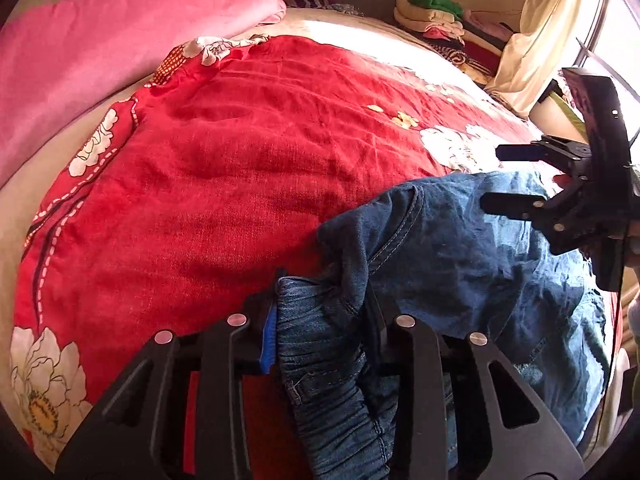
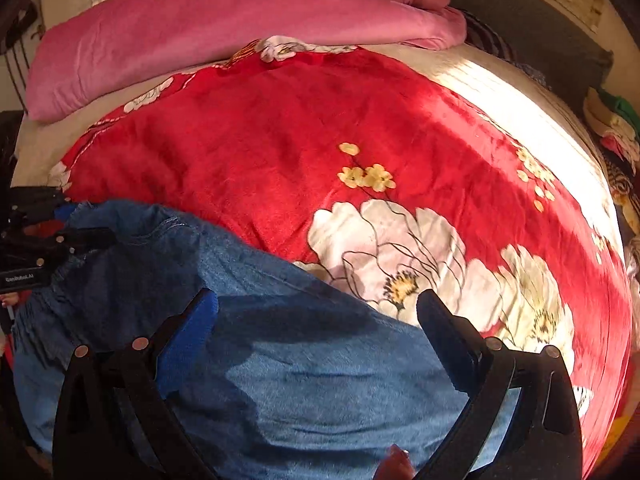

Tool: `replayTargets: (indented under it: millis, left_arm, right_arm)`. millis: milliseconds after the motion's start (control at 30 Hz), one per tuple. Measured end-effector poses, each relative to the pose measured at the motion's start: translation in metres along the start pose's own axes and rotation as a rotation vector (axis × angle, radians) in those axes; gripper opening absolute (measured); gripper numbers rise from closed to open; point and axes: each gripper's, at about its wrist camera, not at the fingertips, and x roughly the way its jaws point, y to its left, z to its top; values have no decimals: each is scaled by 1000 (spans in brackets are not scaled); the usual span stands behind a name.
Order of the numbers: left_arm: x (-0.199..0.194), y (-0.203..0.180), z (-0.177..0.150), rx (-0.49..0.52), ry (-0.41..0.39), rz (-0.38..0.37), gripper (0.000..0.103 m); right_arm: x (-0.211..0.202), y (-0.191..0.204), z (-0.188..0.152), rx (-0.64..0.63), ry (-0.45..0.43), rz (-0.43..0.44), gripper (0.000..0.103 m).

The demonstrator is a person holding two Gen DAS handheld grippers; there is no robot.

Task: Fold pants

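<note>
Blue denim pants lie bunched on a red flowered blanket. My left gripper is shut on the elastic waistband of the pants. My right gripper is open, its fingers spread wide over the denim and holding nothing. The right gripper also shows in the left wrist view, open above the far part of the pants. The left gripper shows at the left edge of the right wrist view, at the edge of the denim.
A pink duvet lies along the far side of the bed. A pile of folded clothes sits at the back right by a cream curtain. The red blanket covers the bed.
</note>
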Motion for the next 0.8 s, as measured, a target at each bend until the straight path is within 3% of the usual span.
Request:
replayTargets:
  millis: [100,133,167,200,233,300,800]
  left_arm:
    - [-9,-5,1,25,-23,8,25]
    - [-12,-7,0,35,-33,17,25]
    - [-15,-8,0,42,-38,19,25]
    - [-18,-9,0,48,-42,14,25]
    - [-20,-11,0,56,-47,16,25]
    - [-25,-15,-1,78,-61,36,25]
    - [-85,-45,-23,114,-165,52,25]
  right_arm:
    - [21,14,10,-119,61,1,98]
    - [29,19,11,-156,90,5,93]
    - [36,23,12,-180,112,16,82]
    - [38,27,11,-190,124,61,57]
    - [36,31,11,-196,115,94,50]
    - [25,38,8,-209,76,106,10]
    - [-97,57,-58,-41,-162,111,6]
